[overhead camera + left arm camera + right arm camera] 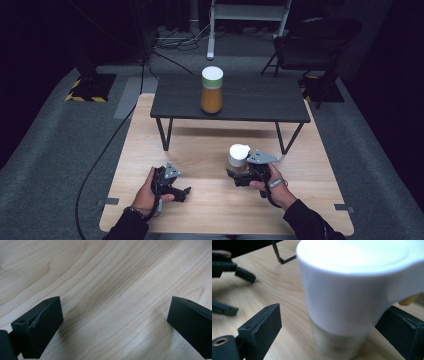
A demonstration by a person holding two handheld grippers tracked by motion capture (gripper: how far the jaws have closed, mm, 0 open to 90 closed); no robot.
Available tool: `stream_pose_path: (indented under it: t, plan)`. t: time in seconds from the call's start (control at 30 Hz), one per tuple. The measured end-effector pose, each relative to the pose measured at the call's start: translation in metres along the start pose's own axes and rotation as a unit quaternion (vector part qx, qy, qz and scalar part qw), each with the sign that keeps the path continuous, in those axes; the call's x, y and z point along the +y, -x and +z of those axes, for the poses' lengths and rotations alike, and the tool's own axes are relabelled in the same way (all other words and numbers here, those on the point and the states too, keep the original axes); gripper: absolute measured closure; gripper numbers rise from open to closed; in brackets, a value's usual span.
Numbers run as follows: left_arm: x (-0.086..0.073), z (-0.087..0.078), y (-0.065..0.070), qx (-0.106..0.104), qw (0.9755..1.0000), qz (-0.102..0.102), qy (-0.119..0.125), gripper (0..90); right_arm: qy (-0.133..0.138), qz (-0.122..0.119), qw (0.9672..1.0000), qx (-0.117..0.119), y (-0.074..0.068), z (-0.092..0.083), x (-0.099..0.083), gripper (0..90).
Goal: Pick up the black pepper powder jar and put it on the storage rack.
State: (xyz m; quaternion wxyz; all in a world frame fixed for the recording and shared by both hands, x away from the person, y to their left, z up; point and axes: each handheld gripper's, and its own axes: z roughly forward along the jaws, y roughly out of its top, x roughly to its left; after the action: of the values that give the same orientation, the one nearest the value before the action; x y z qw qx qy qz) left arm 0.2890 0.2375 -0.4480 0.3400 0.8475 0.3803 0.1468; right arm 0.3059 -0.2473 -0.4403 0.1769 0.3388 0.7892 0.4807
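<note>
- The small jar (239, 159) with a white lid stands on the light wood table (210, 200), near its right middle, far from every edge.
- The right gripper (241, 176) is around the jar, with a gap on one side; I cannot tell if the other side touches.
- The left gripper (184, 192) is wide apart over bare wood.
- Two jars: the bigger orange one (212, 90) is on the dark bench (260, 100).
- I can read no words anywhere.

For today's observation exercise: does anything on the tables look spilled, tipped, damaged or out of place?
Nothing stands out. The white-capped jar stands upright on the wooden table between the right hand-held gripper's open jaws. The orange-filled bottle stands upright on the dark table. No spill is visible.
</note>
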Motion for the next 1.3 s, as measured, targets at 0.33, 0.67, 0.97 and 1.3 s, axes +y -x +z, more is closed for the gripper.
stream_pose_path:
  t: [0.33, 0.67, 0.97, 1.3]
  plan:
    - [0.0, 0.0, 0.0, 0.0, 1.0, 0.0, 0.0, 0.4, 0.023, 0.035, 0.9981, -0.045, -0.013, 0.014, -0.004, 28.6]
    - [0.0, 0.0, 0.0, 0.0, 1.0, 0.0, 0.0, 0.4, 0.024, 0.025, 0.9983, -0.046, -0.014, 0.013, -0.003, 29.6]
    - [0.0, 0.0, 0.0, 0.0, 1.0, 0.0, 0.0, 0.4, 0.032, 0.017, 0.9983, -0.045, -0.016, 0.006, 0.0, 30.0]
    - [0.0, 0.0, 0.0, 0.0, 1.0, 0.0, 0.0, 0.4, 0.042, 0.022, 0.9976, -0.051, -0.014, -0.012, 0.007, 30.1]
